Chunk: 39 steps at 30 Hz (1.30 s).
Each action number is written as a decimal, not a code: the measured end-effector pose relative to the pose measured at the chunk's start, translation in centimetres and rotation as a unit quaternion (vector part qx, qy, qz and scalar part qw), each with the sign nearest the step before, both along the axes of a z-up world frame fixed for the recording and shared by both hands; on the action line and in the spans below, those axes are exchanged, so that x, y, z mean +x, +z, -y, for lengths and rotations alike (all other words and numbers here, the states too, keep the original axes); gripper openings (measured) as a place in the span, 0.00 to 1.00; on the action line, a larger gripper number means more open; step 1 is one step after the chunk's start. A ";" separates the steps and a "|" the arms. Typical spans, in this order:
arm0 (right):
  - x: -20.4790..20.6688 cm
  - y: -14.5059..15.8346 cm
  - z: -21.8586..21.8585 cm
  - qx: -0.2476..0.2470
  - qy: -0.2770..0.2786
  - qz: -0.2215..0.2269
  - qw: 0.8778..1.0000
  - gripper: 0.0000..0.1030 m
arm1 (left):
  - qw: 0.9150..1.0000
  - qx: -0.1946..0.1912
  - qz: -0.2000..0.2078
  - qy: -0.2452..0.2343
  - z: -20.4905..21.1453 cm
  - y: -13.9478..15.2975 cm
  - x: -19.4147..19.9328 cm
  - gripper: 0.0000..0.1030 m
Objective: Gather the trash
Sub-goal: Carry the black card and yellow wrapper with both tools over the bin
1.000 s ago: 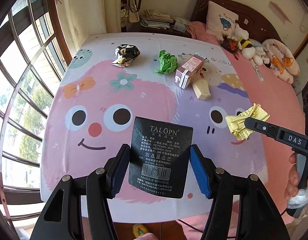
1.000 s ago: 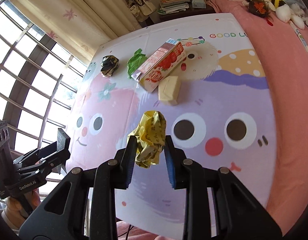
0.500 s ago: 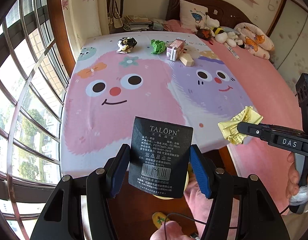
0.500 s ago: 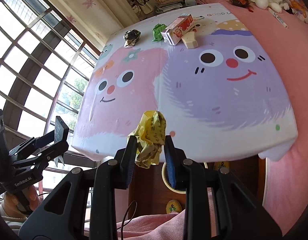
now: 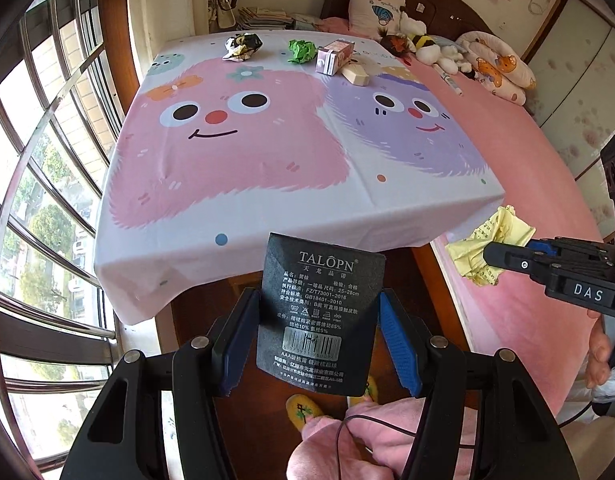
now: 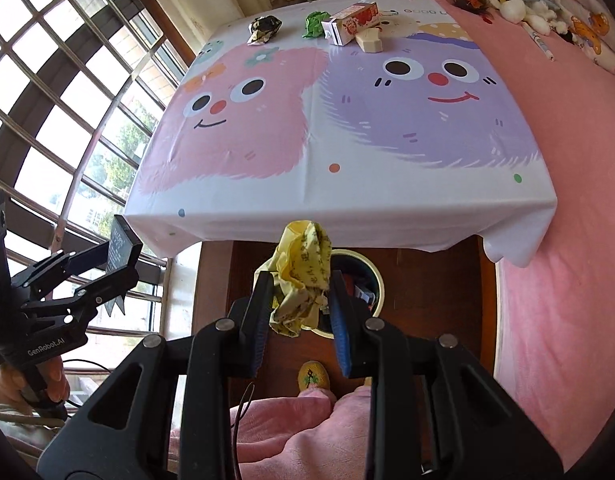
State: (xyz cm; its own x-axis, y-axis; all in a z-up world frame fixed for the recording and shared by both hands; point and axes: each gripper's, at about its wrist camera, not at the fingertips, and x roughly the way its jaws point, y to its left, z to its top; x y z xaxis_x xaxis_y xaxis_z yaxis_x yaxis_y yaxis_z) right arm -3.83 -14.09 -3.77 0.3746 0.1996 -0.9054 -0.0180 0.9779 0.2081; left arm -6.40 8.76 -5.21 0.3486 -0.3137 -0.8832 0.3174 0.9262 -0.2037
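Note:
My left gripper (image 5: 317,300) is shut on a black "TALOPN" card label (image 5: 319,312), held upright past the table's near edge. In the right wrist view my right gripper (image 6: 299,280) is shut on a crumpled yellow paper (image 6: 303,276), just above a round cream-rimmed bin (image 6: 373,280) on the floor. Each gripper also shows in the other's view: the left gripper (image 6: 107,268) and the right gripper (image 5: 507,258). At the far end of the cartoon tablecloth (image 5: 267,184) lie a crumpled foil wrapper (image 5: 243,46), a green paper ball (image 5: 301,50), a pink carton (image 5: 334,56) and a cream block (image 5: 357,74).
A barred window (image 5: 47,160) runs along the left. A pink bed (image 5: 527,184) with plush toys (image 5: 427,46) lies close on the right. Below me are a dark wood floor, a yellow slipper (image 6: 313,376) and the person's pink-clad legs (image 6: 307,432).
Both grippers drew back from over the table to beyond its near edge, keeping their loads. The bin has come into view under the right gripper.

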 end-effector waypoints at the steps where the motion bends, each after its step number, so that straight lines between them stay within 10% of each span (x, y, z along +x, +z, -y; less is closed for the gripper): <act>1: -0.1 -0.5 -0.1 -0.004 0.004 -0.006 1.000 0.24 | 1.000 0.000 -0.006 0.001 0.1 -0.5 -0.3 0.59; 10: -1.2 -8.7 -0.2 -0.005 0.030 -0.074 0.997 0.24 | 0.997 0.025 -0.065 0.019 2.6 -8.6 -0.9 0.59; 26: 1.1 -35.0 1.1 -0.033 0.045 -0.155 0.986 0.24 | 0.987 0.037 -0.146 0.057 8.6 -35.8 2.9 0.59; 35: 3.0 -41.5 2.9 -0.040 0.034 -0.160 0.986 0.24 | 0.986 0.035 -0.155 0.053 11.0 -41.8 5.6 0.62; 39: 3.4 -41.9 3.3 -0.042 0.029 -0.158 0.986 0.24 | 0.985 0.029 -0.159 0.055 11.1 -42.3 5.8 0.84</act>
